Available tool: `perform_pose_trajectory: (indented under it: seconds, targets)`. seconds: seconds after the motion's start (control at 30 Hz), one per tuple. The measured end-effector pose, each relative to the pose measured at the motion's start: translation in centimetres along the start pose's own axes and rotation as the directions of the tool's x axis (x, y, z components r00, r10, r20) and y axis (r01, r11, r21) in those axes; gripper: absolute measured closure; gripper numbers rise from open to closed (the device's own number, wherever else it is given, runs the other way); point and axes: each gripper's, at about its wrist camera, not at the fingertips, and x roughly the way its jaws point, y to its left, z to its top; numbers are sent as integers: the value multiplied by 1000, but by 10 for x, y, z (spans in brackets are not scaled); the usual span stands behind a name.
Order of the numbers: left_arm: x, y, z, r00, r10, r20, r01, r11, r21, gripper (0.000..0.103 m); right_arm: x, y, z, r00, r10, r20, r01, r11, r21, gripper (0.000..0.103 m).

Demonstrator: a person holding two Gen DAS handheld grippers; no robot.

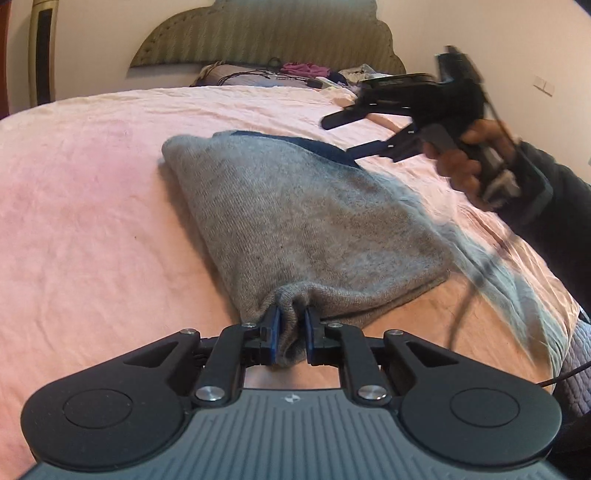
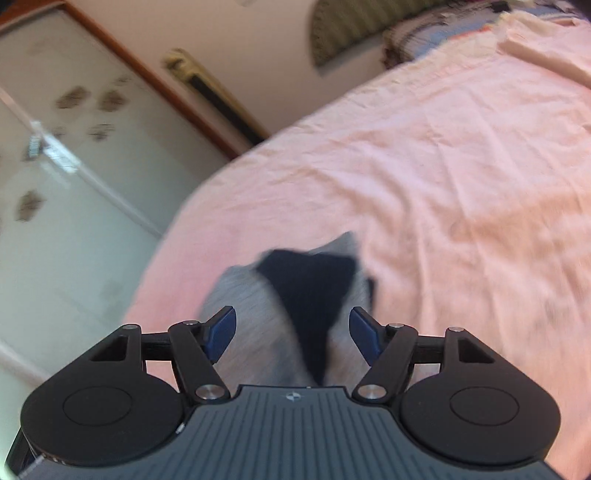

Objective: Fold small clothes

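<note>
A grey knit garment (image 1: 303,229) with a dark navy collar lies folded on the pink bedspread (image 1: 92,192). My left gripper (image 1: 291,325) is shut on a bunched corner of its near hem, cloth pinched between the blue pads. A hand holds my right gripper (image 1: 354,134) above the garment's far right corner, and its jaws stand open with nothing between them. In the right wrist view the right gripper (image 2: 293,332) hovers open over the blurred grey garment (image 2: 251,306) and its navy collar (image 2: 314,291). A grey blur of cloth streaks down the right side of the left wrist view.
A padded headboard (image 1: 266,33) stands at the far end of the bed. Loose clothes and cables (image 1: 295,72) lie piled near it. A dark sleeve (image 1: 554,214) and a cable cross the right edge. A glass-panelled wardrobe door (image 2: 66,166) stands beside the bed.
</note>
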Motion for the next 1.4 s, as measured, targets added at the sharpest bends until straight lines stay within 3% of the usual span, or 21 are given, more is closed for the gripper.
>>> perform_pose_trajectory:
  seconds: [0.1,0.17,0.2,0.3,0.47,0.67,0.77,0.87,0.9,1.0,1.03,1.07,1.2,1.3,1.37,1.4]
  targets:
    - [-1,0,-1,1000,-2,2,2,1000,-21,90,34,-4,10,999,1,-33,1,999,42,38]
    - [0,3,-1,1000,-8,-3,8,1000,-26,90,43,5,7,999,5,-47,-6,1000,-9,66]
    - [0,3,-1,1000,-11,-5,11,1000,-25,90,46,11,6,998,-2,-62,-1,999,-47,86]
    - [2,4,-1,1000,-17,-6,17,1000,-26,90,40,19,7,999,-20,-36,15,992,-122,87]
    - [4,5,-1,1000,-20,-5,20,999,-25,90,39,-1,10,998,-58,-38,55,995,-80,92]
    - [3,4,-2,1000,-19,-5,19,1000,-23,90,33,5,7,999,-54,-8,53,993,-103,94]
    - [2,5,-3,1000,-21,-3,21,999,-28,90,42,-19,10,996,-87,-32,86,996,-27,94]
    - [-7,11,-5,998,-64,-9,64,998,-8,87,39,-9,-3,995,-93,-23,91,992,-86,89]
    - [-12,14,-7,996,-93,-16,93,996,2,77,33,-8,-4,996,-89,-12,88,993,-77,83]
    - [-33,31,-4,987,-162,-9,162,987,23,52,3,-10,-6,999,-7,41,9,999,-45,48]
    - [-40,37,0,986,-169,17,168,986,15,47,-5,-11,-7,998,12,59,-9,999,-42,41]
    - [-44,44,7,984,-171,49,171,985,-4,46,-12,-12,-6,998,19,68,-16,999,-42,41]
    - [-30,80,48,980,-129,150,157,969,-192,35,-9,-15,4,998,-3,59,5,999,-33,41]
    - [23,103,77,982,-153,111,182,924,-336,35,20,-9,4,1000,-25,-12,25,999,-41,40]
    - [67,117,89,981,-188,39,186,881,-435,36,42,-3,1,997,-41,-68,37,997,-61,36]
    - [85,122,93,977,-212,17,194,855,-481,36,52,0,-1,995,-50,-91,44,997,-71,29]
